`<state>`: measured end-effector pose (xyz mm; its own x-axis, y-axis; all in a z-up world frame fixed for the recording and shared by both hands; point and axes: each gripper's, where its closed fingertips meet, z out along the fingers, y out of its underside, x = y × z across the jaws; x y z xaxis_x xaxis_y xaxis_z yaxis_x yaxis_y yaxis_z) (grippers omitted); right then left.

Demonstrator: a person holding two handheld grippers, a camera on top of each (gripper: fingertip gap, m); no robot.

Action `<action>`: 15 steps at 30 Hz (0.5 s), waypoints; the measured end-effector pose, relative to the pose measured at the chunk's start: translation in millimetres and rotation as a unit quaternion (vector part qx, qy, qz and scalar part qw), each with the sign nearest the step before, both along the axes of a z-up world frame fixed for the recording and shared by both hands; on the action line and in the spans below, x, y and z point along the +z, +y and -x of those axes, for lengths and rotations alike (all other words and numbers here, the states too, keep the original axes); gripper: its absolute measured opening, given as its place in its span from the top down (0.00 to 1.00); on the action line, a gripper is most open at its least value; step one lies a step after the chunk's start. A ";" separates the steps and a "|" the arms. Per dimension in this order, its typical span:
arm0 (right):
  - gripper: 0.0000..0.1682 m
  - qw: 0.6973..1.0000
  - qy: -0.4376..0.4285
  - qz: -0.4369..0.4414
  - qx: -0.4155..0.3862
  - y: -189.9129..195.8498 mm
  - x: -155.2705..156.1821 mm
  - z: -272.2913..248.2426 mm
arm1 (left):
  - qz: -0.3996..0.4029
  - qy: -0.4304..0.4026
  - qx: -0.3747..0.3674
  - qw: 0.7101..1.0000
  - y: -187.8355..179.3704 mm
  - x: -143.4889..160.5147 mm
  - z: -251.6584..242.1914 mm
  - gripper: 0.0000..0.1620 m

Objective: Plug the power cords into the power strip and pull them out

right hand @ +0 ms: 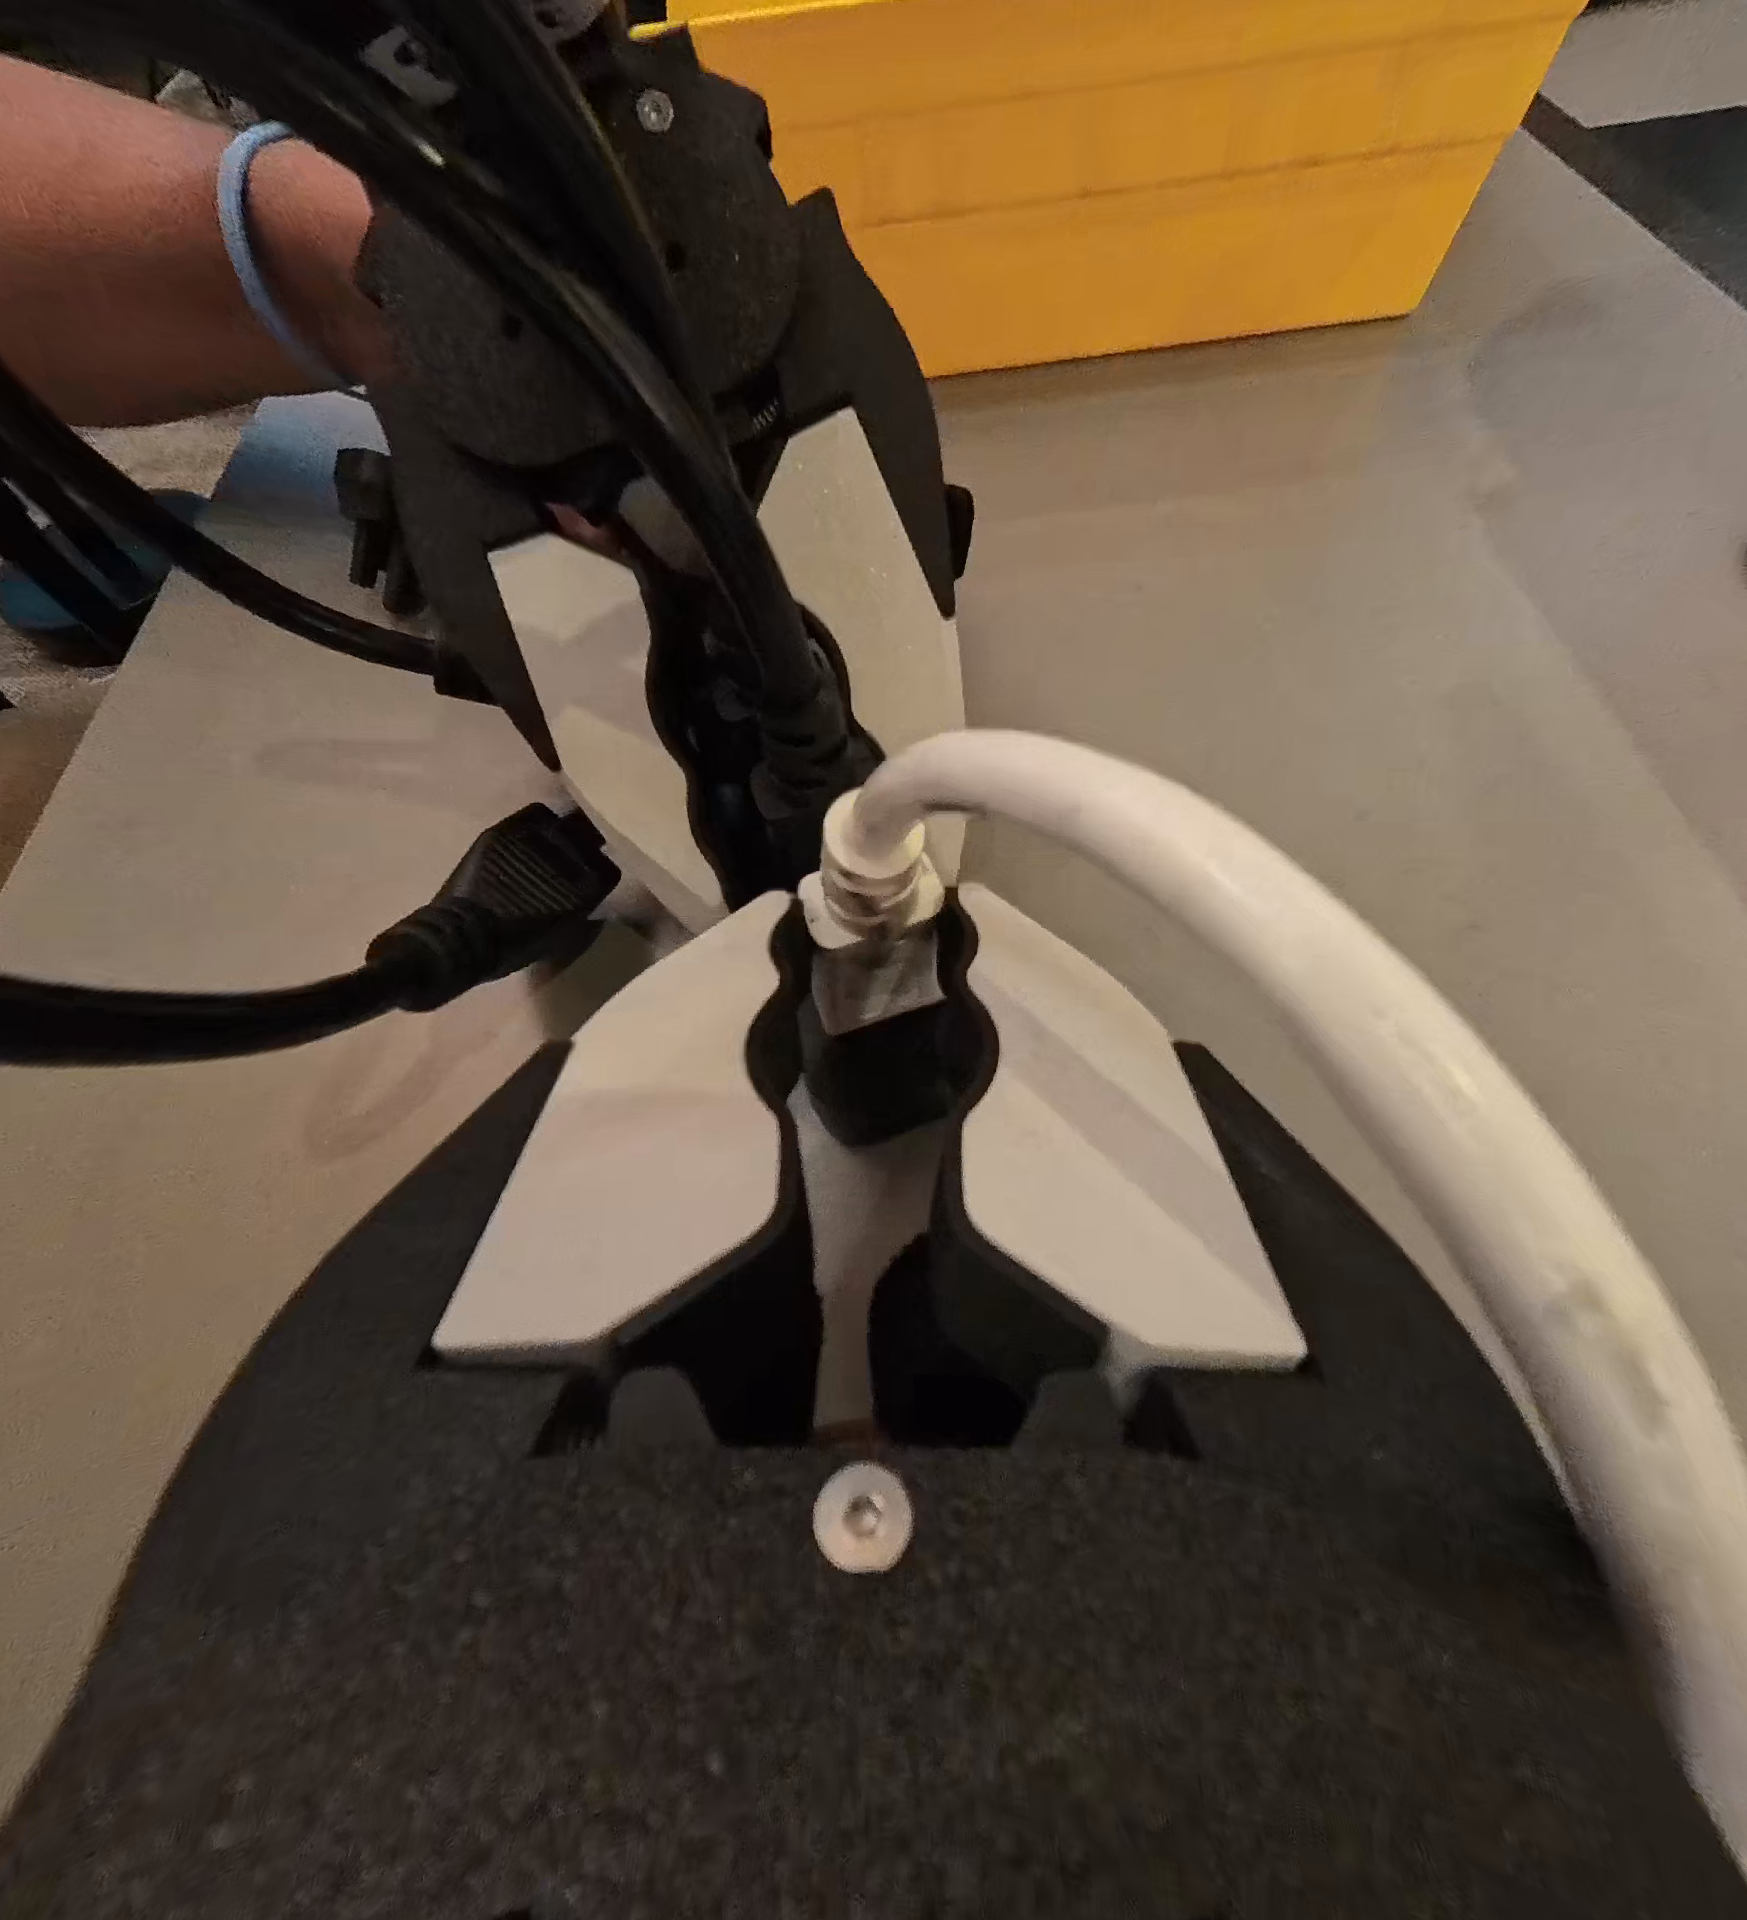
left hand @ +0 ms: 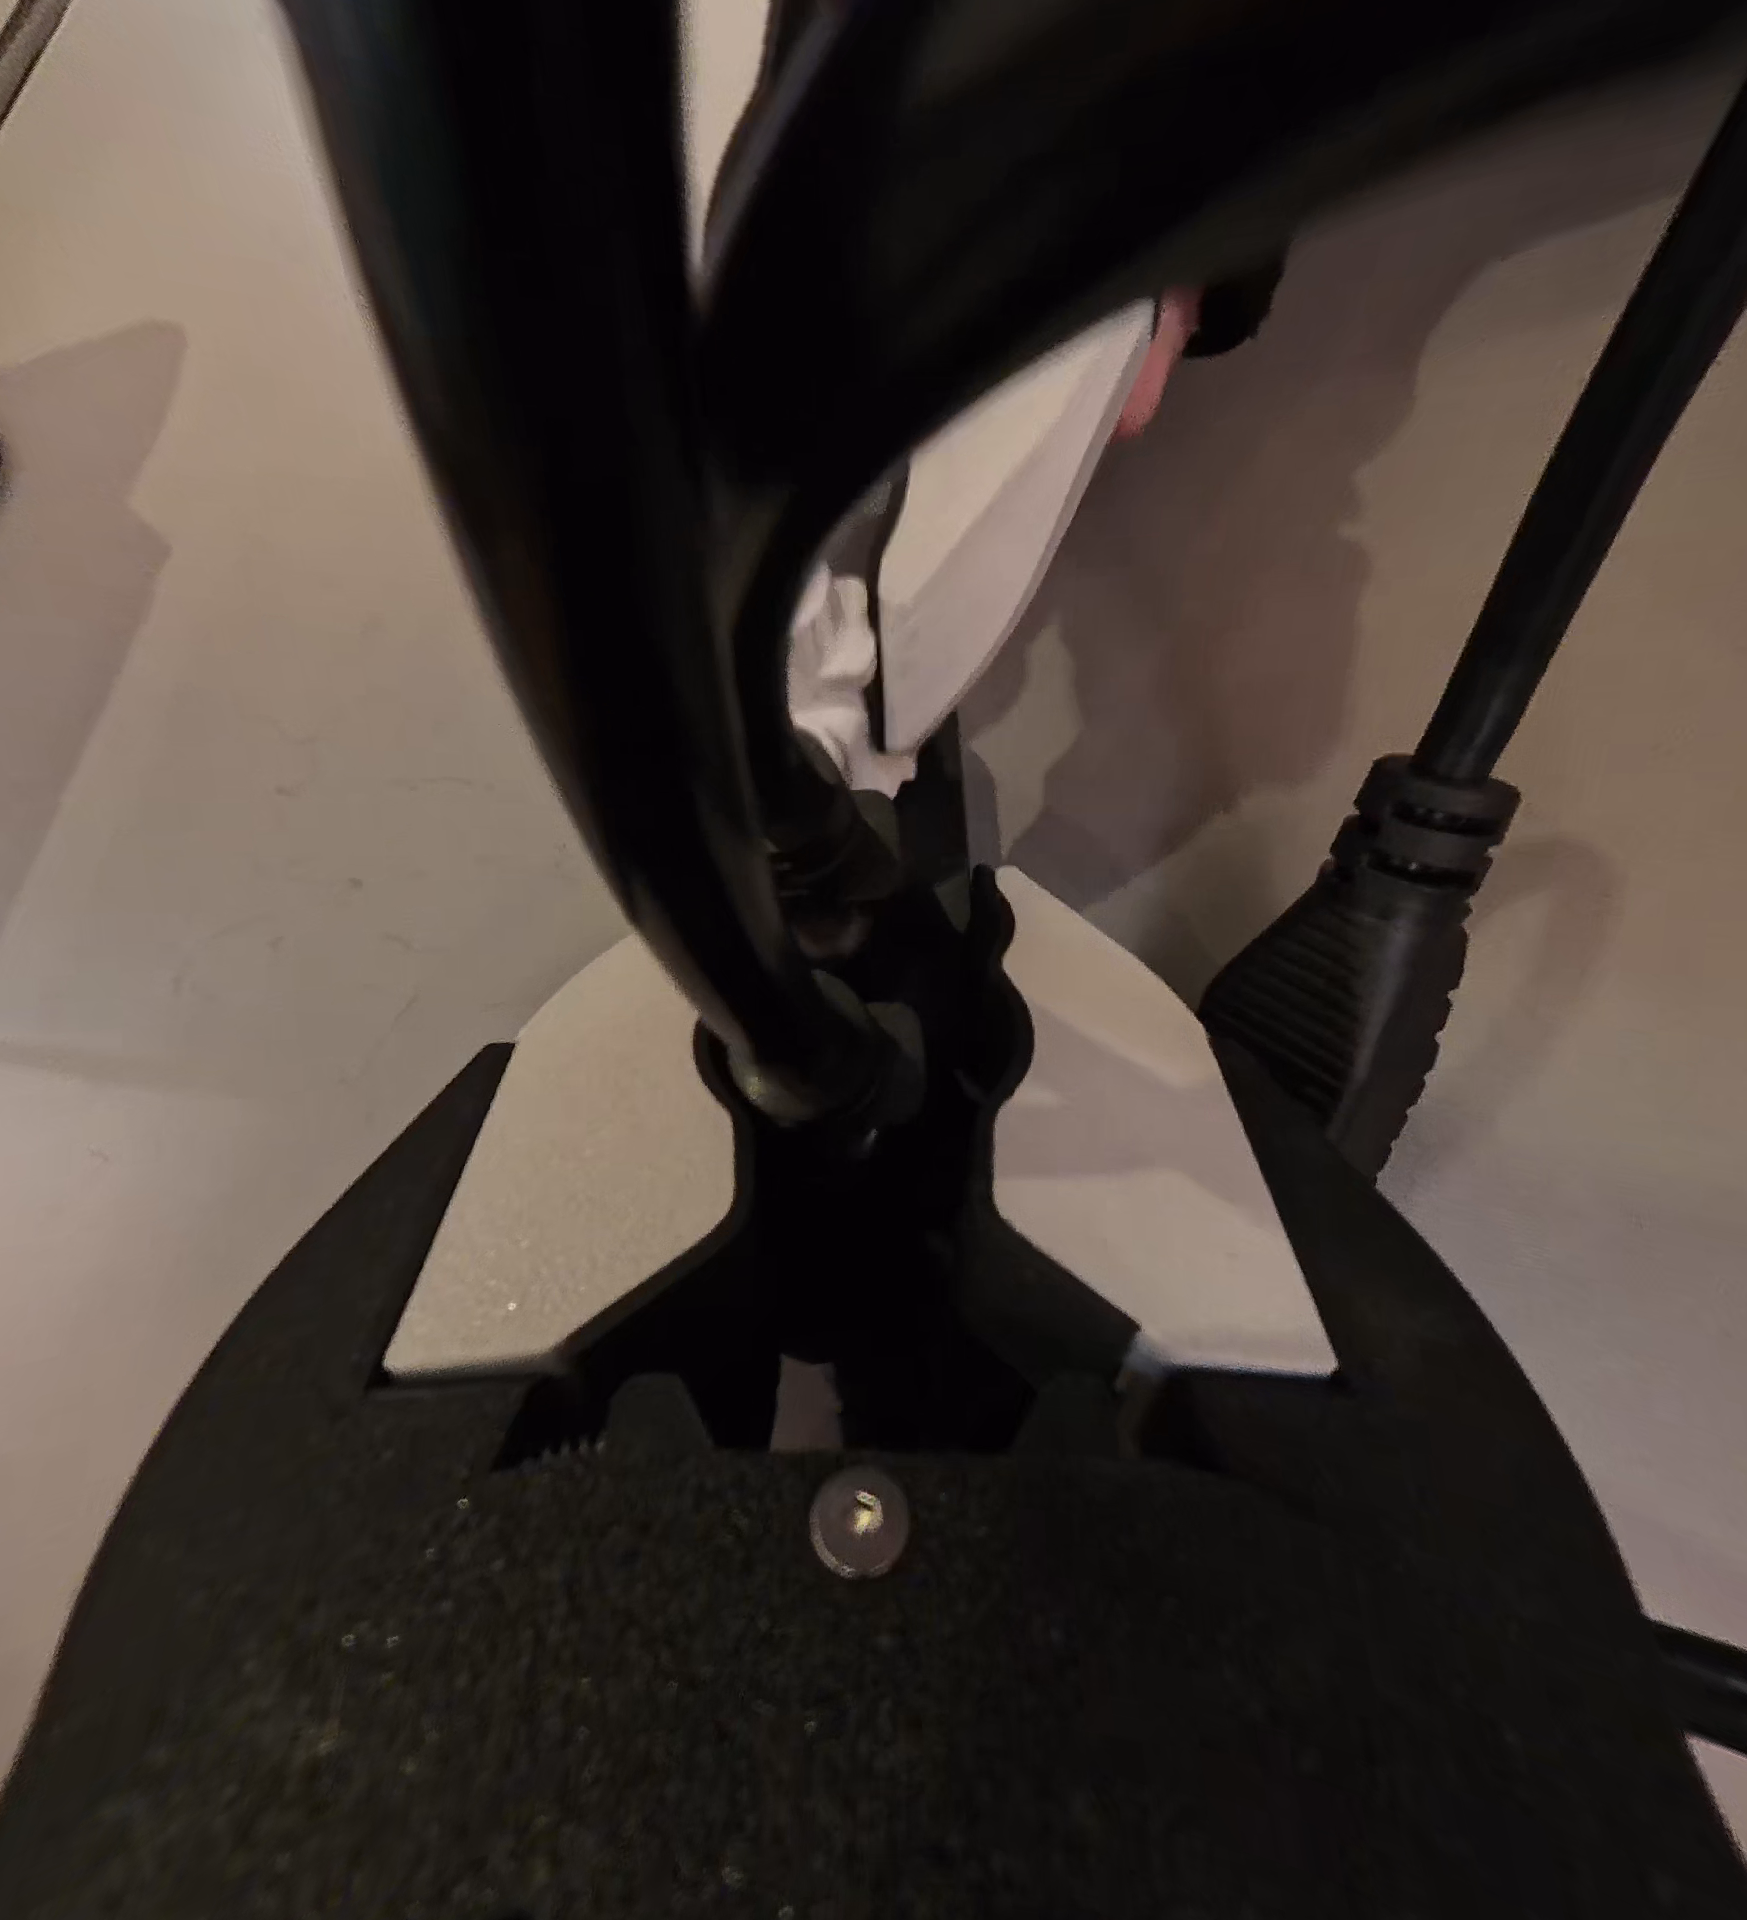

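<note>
R tool: closed on the white cord's strain-relief end, long axis pointing away toward L tool. L tool: closed on black cord near its connector, tip-to-tip w/ R tool. Spare black plug lies on table, left. Power strip not visible.

My left gripper has its jaws drawn together, pinching a black cord, fingers angled down toward the worktop. My right gripper faces it tip to tip, jaws clamped on a white cable end. In the right wrist view, my bare left forearm wears a blue band and reaches in from the left edge.
</note>
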<state>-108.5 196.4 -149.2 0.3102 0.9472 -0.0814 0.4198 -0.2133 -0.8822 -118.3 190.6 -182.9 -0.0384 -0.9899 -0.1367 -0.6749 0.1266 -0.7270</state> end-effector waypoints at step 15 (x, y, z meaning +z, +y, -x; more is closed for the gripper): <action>0.86 1.000 -0.013 0.000 -0.010 4.1 -0.8 -3.4 | -0.008 -0.006 0.004 1.000 3.5 -0.4 -0.3 0.73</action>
<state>-105.1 200.5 -150.0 0.3306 0.9409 -0.0737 0.4377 -0.2221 -0.8712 -118.0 194.1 -183.2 -0.0280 -0.9877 -0.1536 -0.6679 0.1328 -0.7323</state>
